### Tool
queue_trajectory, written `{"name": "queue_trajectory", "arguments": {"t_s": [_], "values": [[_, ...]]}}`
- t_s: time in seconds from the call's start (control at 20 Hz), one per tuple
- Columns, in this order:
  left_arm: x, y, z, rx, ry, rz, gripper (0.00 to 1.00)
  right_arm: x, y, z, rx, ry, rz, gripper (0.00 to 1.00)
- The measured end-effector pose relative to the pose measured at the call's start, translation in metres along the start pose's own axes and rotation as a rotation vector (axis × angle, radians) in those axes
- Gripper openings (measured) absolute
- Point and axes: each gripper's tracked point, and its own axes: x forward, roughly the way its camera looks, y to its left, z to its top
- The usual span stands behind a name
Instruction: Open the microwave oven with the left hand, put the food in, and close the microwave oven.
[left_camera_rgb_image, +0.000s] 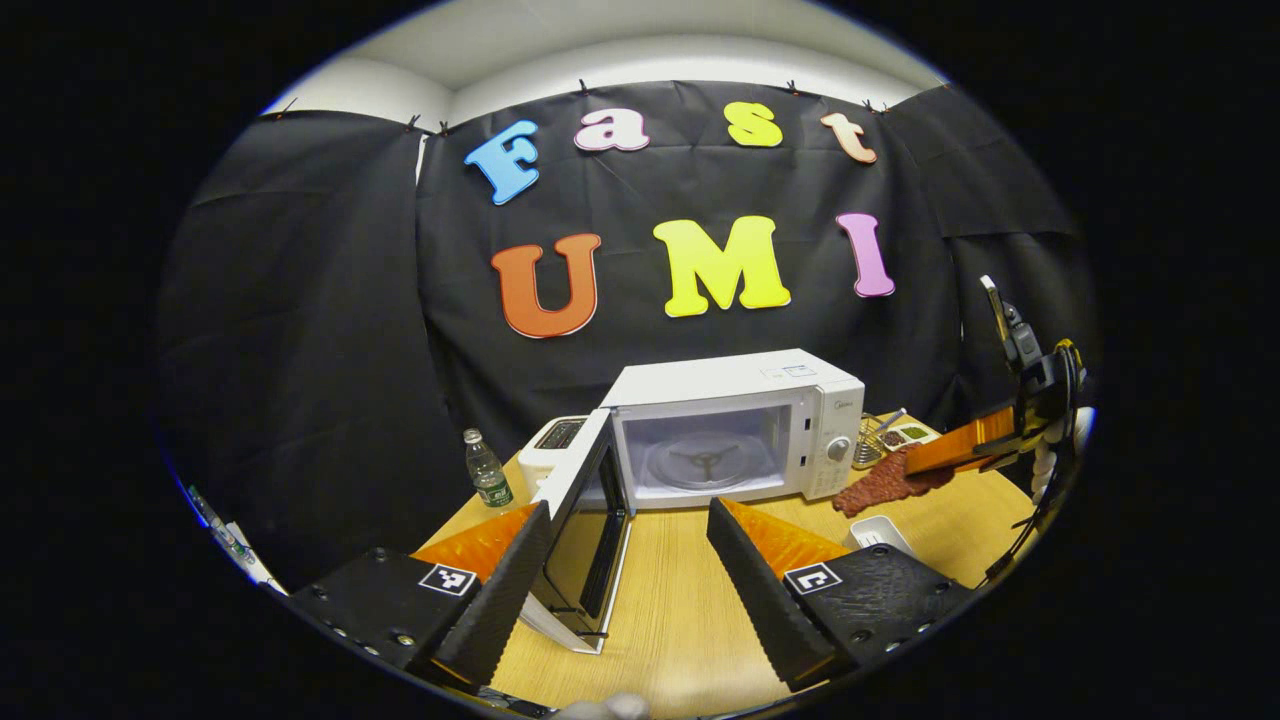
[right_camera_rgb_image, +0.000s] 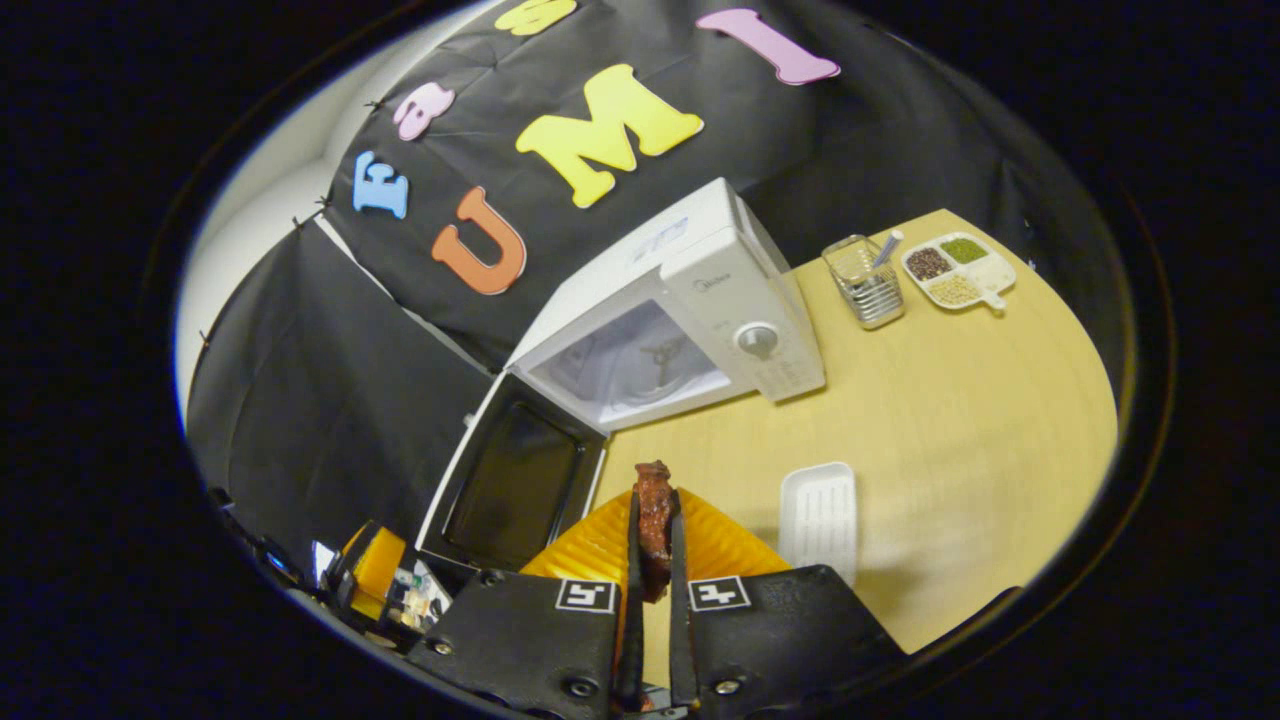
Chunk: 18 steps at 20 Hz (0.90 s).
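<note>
On the far side of the table (right_camera_rgb_image: 960, 420) I see the microwave (left_camera_rgb_image: 735, 425) with its door (left_camera_rgb_image: 585, 530) swung open, my left gripper (left_camera_rgb_image: 630, 570) spread wide and empty, my right gripper (right_camera_rgb_image: 652, 560) pinching the meat (right_camera_rgb_image: 655, 525) near the opening.

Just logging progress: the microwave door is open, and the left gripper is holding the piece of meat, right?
Not quite: the right gripper holds the meat, as the right gripper view shows. The left gripper is open. The microwave door is indeed open.
</note>
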Motion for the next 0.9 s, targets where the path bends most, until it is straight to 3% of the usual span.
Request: {"name": "queue_trajectory", "arguments": {"t_s": [0.1, 0.15, 0.2, 0.25, 0.35, 0.55, 0.9], "values": [[-0.002, 0.006, -0.003, 0.004, -0.006, -0.028, 1.00, 0.027, 0.024, -0.008, 0.036, -0.053, 0.016, 0.13], [-0.001, 0.010, -0.005, 0.006, 0.000, -0.034, 0.96, 0.043, 0.031, -0.012, 0.032, -0.079, 0.012, 0.12], [-0.002, 0.015, -0.007, 0.006, 0.004, -0.033, 0.96, 0.060, 0.036, -0.014, 0.039, -0.105, 0.012, 0.04], [-0.004, 0.020, -0.007, 0.003, 0.003, -0.032, 0.96, 0.076, 0.046, -0.018, 0.060, -0.131, 0.026, 0.12], [-0.003, 0.024, -0.006, -0.006, -0.004, -0.024, 0.96, 0.108, 0.059, -0.017, 0.125, -0.183, 0.050, 0.12], [-0.003, 0.033, -0.014, -0.032, -0.014, -0.013, 0.96, 0.162, 0.057, 0.002, 0.225, -0.332, 0.017, 0.11], [0.002, 0.045, -0.031, -0.026, 0.005, -0.001, 0.96, 0.255, 0.049, 0.026, 0.352, -0.437, -0.055, 0.11]]}}
